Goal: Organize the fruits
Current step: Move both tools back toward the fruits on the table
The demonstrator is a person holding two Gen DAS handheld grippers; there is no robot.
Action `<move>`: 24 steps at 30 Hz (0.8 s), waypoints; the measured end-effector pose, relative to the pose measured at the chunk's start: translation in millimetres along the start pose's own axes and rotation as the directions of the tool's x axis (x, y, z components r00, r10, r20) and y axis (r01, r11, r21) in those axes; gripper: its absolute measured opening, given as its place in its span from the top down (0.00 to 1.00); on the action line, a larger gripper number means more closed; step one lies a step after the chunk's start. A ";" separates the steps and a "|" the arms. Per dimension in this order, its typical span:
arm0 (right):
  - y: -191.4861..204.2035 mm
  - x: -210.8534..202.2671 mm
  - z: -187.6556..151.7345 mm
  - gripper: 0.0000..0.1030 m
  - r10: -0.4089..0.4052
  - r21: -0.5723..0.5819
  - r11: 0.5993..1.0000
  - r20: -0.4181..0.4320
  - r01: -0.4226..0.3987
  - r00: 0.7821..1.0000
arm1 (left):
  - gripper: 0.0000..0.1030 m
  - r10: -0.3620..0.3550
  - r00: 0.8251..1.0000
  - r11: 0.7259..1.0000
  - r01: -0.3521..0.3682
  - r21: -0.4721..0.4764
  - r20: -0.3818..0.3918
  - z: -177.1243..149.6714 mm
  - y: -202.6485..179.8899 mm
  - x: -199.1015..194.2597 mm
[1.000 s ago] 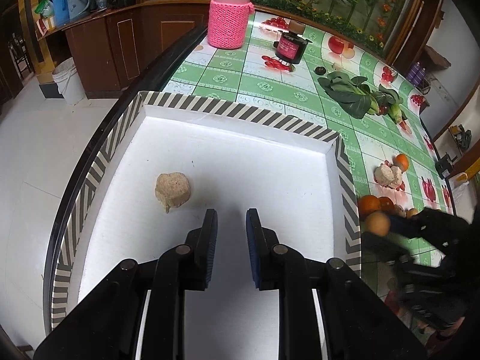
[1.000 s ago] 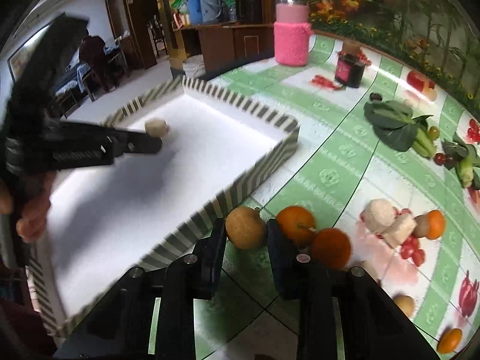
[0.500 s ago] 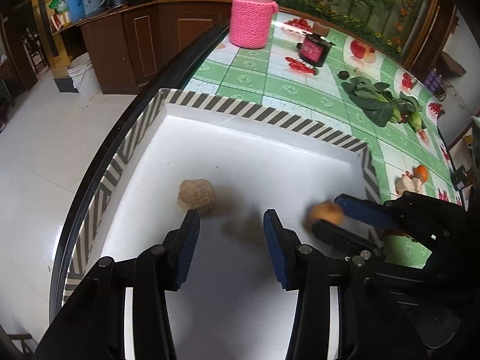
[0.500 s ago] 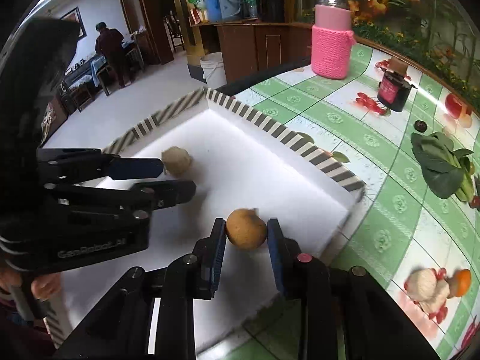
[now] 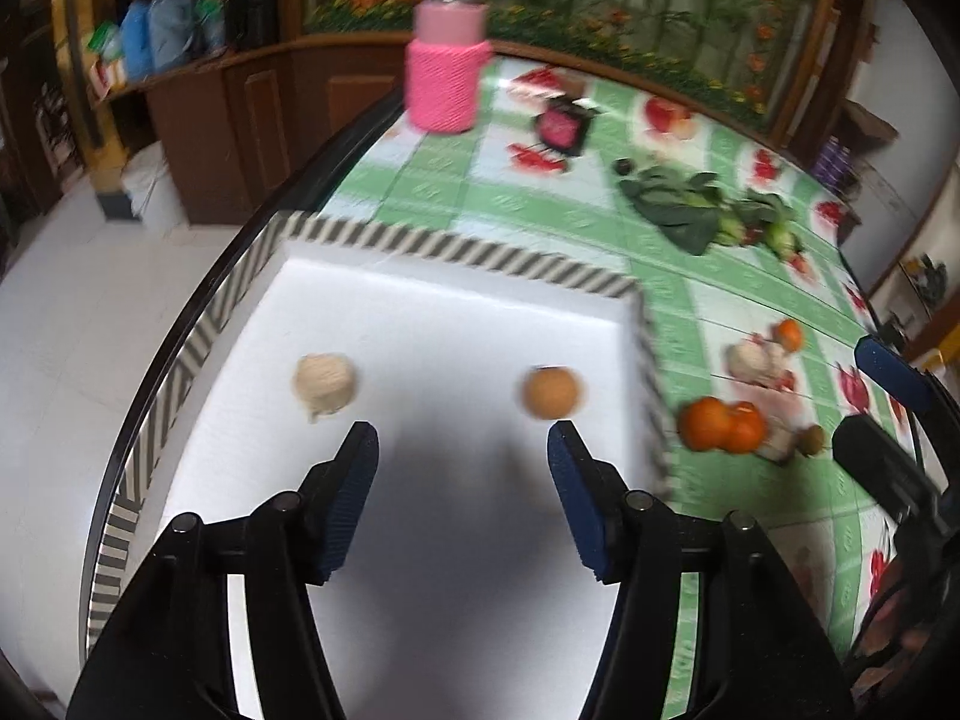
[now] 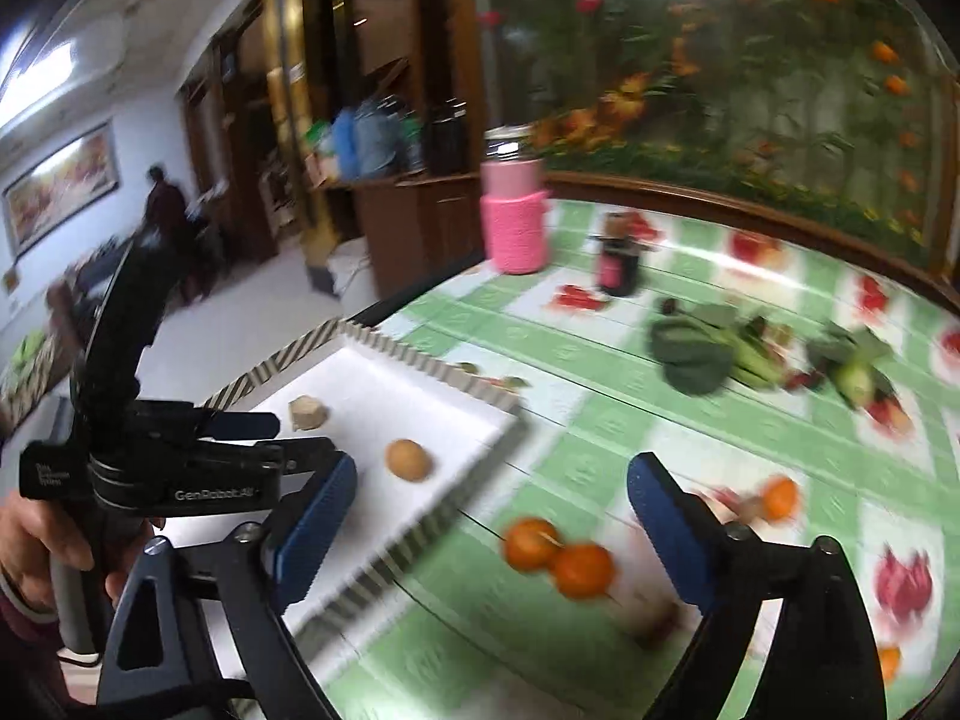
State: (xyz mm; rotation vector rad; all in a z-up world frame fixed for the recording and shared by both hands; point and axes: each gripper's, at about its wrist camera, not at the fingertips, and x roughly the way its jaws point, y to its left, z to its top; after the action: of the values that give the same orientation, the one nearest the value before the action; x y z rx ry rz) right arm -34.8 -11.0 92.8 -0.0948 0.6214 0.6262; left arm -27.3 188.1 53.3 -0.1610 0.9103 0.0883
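Fruit: brown one + pale one sit in tray | L grip & R grip jaws opening, empty | next: oranges on table, come in square, squeeze gently.

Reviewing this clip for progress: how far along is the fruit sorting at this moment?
Done: a pale beige fruit and a round brown fruit lie in the striped white tray. In hand: nothing; the left claw and right claw are both opening and empty. Left: two oranges beside the tray, plus another orange farther off.
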 end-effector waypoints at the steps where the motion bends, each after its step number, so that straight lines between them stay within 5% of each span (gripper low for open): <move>1: -7.1 -5.8 -2.0 0.09 -0.010 0.018 1.000 -0.005 0.010 1.000 | 0.44 -0.002 1.000 1.000 0.001 0.014 0.013 -0.8 -6.4 -3.8; 11: -64.2 -58.2 -50.4 0.09 -0.108 0.096 0.989 -0.048 0.112 0.993 | 0.35 -0.108 0.993 0.985 0.101 0.138 0.043 -15.8 -74.4 -25.3; 19: -92.2 -79.2 -81.0 0.10 -0.173 0.091 0.979 -0.079 0.180 0.982 | 0.35 -0.154 0.988 0.960 0.157 0.230 -0.029 -27.0 -121.9 -12.0; 24: -108.1 -78.0 -89.4 0.25 -0.133 0.116 0.983 -0.110 0.145 0.985 | 0.35 -0.187 0.979 0.942 0.203 0.267 -0.084 -35.0 -149.3 -1.7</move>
State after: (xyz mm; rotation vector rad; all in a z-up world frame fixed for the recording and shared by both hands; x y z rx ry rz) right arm -68.3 -163.0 53.7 -0.0541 0.7437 0.4482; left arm -34.0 35.0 48.7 0.0055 0.9497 -0.2280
